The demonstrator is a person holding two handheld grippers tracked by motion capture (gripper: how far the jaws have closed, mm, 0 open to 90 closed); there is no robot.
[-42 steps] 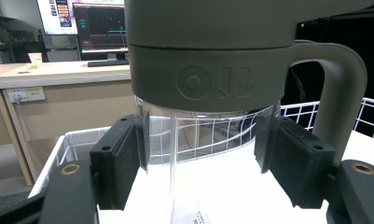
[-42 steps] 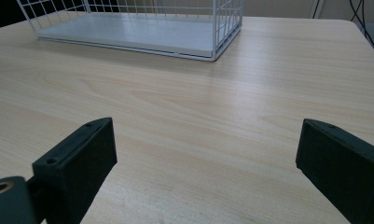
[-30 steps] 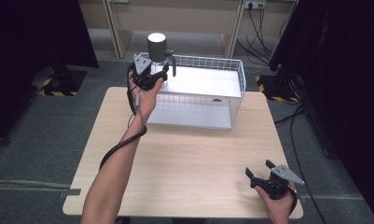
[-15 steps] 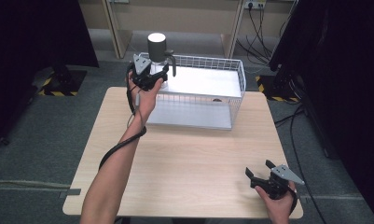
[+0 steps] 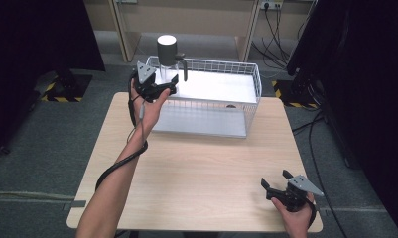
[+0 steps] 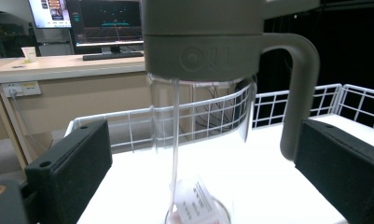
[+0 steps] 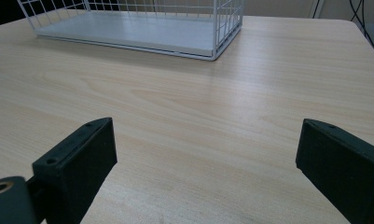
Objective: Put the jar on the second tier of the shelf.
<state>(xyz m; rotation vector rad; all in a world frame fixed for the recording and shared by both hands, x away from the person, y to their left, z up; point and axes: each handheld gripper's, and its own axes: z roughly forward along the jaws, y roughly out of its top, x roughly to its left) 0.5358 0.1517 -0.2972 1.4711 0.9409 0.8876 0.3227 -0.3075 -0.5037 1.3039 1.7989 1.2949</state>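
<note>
we see the left gripper (image 5: pixel 162 87), jaws just opened, flanking the clear jug (image 6: pixel 201 140) in the wire basket (image 5: pixel 246 74), seemingly untouched; right gripper (image 5: pixel 277 184) spread wide over the table (image 5: pixel 201 158).

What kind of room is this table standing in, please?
Probably a lab or office workroom. A monitor and keyboard sit on a desk behind the wire basket, wall sockets feed loose cables, and the floor is grey carpet.

I see the jug (image 5: pixel 167 54) standing in the basket's (image 5: pixel 246 106) far left corner, seemingly; the basket sits on the table (image 5: pixel 201 168) at its far edge.
</note>
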